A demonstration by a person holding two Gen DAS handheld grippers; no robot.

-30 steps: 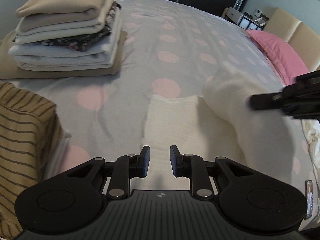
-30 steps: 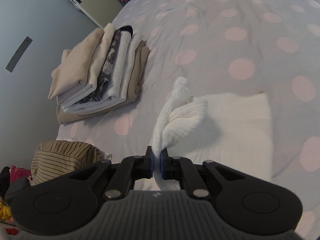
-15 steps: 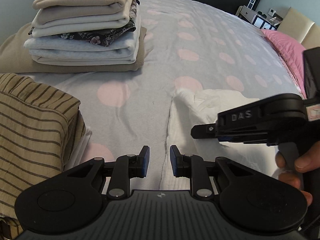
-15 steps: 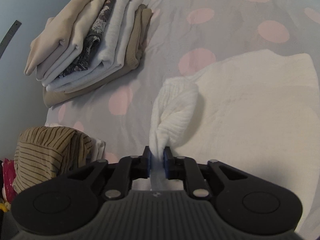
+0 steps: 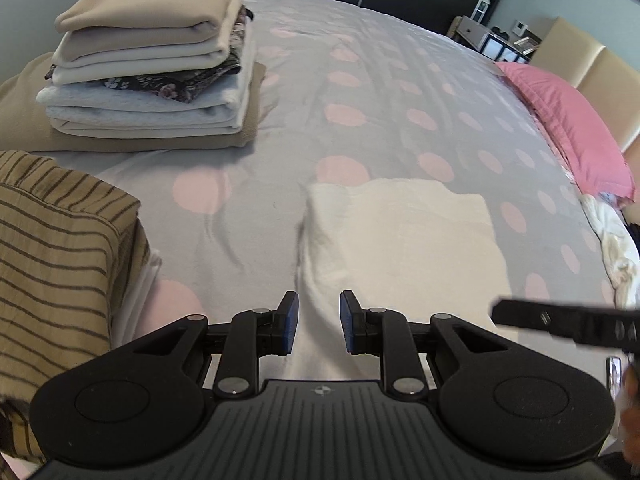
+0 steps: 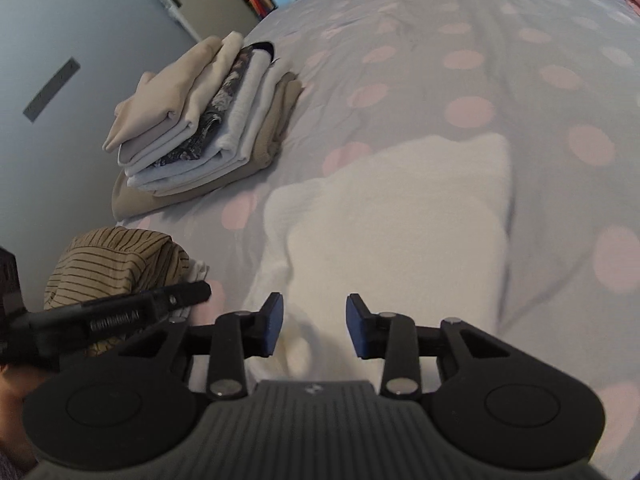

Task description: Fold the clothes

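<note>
A white garment (image 5: 400,236) lies folded flat on the dotted grey bedsheet (image 5: 360,92); it also shows in the right wrist view (image 6: 400,220). My left gripper (image 5: 319,322) is open and empty, hovering over the garment's near left edge. My right gripper (image 6: 315,326) is open and empty over the garment's near edge. The right gripper's finger shows at the right of the left wrist view (image 5: 560,322). The left gripper's finger shows at the left of the right wrist view (image 6: 120,314).
A stack of folded clothes (image 5: 152,68) sits at the far left of the bed, also in the right wrist view (image 6: 204,120). A brown striped garment (image 5: 52,252) lies near left. A pink pillow (image 5: 568,120) and crumpled white cloth (image 5: 612,240) lie at right.
My right gripper has opened and let go of the white garment's fold, which now lies flat, and has drawn back toward the near edge. My left gripper stays open.
</note>
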